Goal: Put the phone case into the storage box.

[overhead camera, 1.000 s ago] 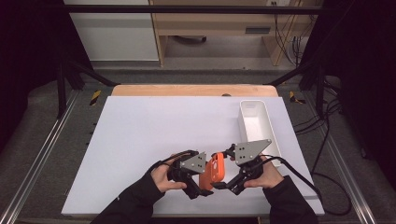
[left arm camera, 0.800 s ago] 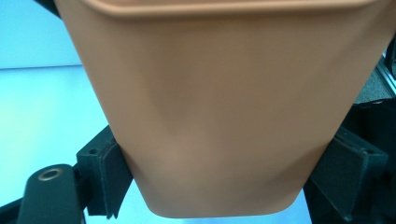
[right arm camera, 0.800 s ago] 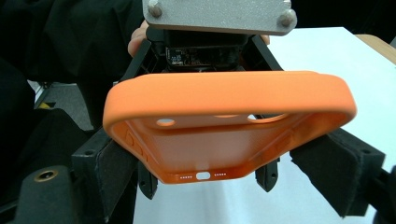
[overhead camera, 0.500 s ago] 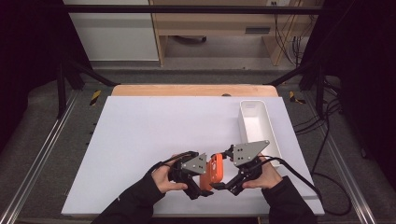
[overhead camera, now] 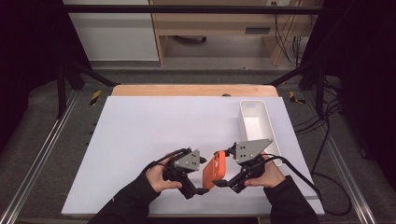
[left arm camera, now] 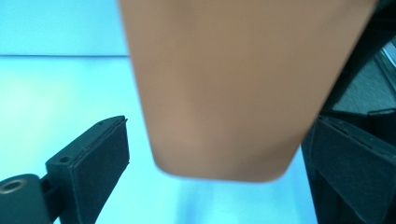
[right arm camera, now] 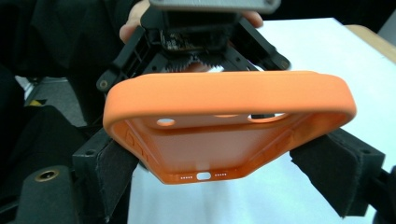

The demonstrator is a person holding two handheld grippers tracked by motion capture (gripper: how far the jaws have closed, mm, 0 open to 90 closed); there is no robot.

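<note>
Counter (overhead camera: 140, 140) bears a white bin (overhead camera: 254, 122) at its right edge. Near the front edge, the right gripper (overhead camera: 223, 181) clamps an orange phone case (overhead camera: 215, 169); the left gripper (overhead camera: 200, 190) has just been opening, case between its spread jaws untouched. Handover seems done; next, the left gripper should withdraw clear.

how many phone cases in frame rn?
1. The orange phone case is above the near edge of the table, between the two grippers; the right gripper clamps it. The white bin looks empty inside.
</note>
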